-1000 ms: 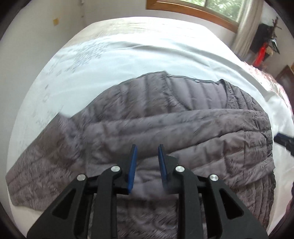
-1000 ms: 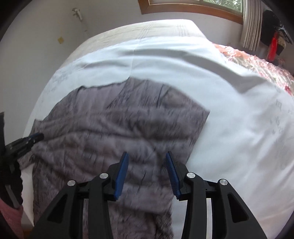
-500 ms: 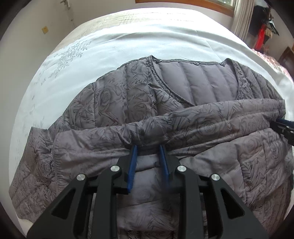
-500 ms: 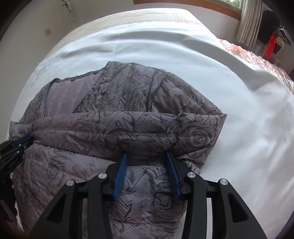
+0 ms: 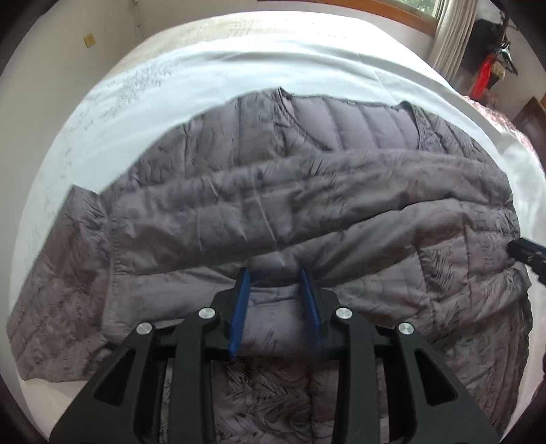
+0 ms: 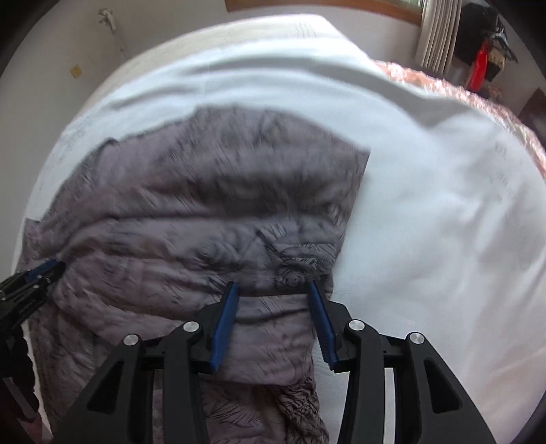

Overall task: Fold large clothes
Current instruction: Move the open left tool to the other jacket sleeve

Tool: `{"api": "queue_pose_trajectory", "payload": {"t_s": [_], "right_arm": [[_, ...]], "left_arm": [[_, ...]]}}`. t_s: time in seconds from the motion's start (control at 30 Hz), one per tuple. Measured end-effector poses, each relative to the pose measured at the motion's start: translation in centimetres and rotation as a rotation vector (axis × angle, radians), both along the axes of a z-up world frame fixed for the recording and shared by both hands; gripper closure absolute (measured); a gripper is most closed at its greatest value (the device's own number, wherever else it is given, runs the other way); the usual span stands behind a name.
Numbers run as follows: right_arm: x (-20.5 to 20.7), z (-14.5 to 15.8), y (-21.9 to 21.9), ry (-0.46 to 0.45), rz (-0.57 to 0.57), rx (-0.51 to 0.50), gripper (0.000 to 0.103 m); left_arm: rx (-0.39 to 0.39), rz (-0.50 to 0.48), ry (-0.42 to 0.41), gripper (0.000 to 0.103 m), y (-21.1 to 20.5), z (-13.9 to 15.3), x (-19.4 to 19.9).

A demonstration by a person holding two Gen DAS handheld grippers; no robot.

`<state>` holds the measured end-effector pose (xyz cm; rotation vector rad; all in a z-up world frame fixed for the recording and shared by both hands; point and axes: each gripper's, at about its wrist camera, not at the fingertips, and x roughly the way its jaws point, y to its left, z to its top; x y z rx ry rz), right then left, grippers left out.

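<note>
The jacket point(image 5: 307, 191) is grey with a darker rose-and-chevron print (its quilted lining plain, paler grey). The sheet point(image 5: 239, 68) is white with faint grey floral marks. Both grippers are black with blue pads point(image 5: 240, 309). A pink patterned cover point(image 6: 460, 92) lies beyond the sheet.

White bedsheet point(image 5: 259, 65), curtain point(image 6: 435, 41), wooden window frame point(image 5: 392, 8).
</note>
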<state>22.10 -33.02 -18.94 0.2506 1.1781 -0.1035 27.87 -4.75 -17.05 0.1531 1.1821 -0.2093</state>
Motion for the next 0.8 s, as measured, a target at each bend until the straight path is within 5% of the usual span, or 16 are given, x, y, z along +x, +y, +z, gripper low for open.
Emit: {"api": "queue_pose_trajectory", "payload": {"t_s": [0.03,0.43,0.8], "right_arm": [[-0.1,-0.7,-0.1,-0.006,-0.003,-0.008,0.051],[-0.6,-1.0,0.4,-0.031,-0.040,-0.047,0.050],[-3.2,4.5,3.5,-0.093,0.018,-0.075,0.051]], "left_arm": [[-0.002,-0.005,0.002,0.072,0.2,-0.3,0.2],[0.032,-0.023,-0.015,0.072,0.1,-1.4,0.4],[-0.002,0.043,-0.058,0.063,5.4,4.8,-3.6]]}}
